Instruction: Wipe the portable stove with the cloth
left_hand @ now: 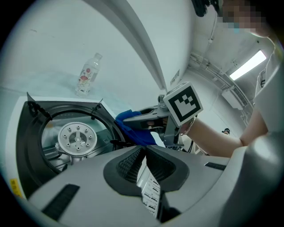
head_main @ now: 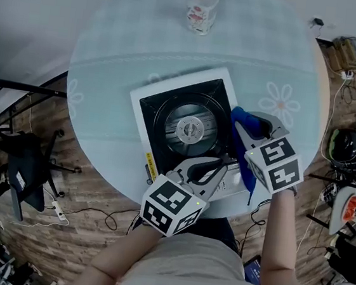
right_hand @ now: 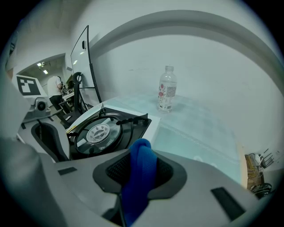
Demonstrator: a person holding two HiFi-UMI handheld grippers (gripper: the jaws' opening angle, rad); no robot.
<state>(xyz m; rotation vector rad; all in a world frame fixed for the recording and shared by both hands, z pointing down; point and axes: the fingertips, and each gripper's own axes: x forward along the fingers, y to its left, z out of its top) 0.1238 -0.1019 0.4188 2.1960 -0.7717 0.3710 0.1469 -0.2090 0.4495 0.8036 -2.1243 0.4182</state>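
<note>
The portable stove (head_main: 171, 87), white with a black top and a round burner (head_main: 189, 128), lies on the round table. My right gripper (head_main: 241, 123) is shut on the blue cloth (head_main: 245, 121), which rests at the stove's right edge and hangs down behind the jaws. In the right gripper view the cloth (right_hand: 140, 173) bulges out between the pads, with the burner (right_hand: 98, 131) just ahead to the left. My left gripper (head_main: 225, 165) is shut over the stove's front right corner, nothing visibly held. Its view shows the burner (left_hand: 77, 138) and the cloth (left_hand: 133, 124) beyond.
A clear plastic bottle (head_main: 202, 10) stands at the table's far side. The table's pale cloth (head_main: 111, 54) reaches round the stove. On the floor, a black chair (head_main: 24, 172) stands left, and helmets and cables (head_main: 350, 145) lie right.
</note>
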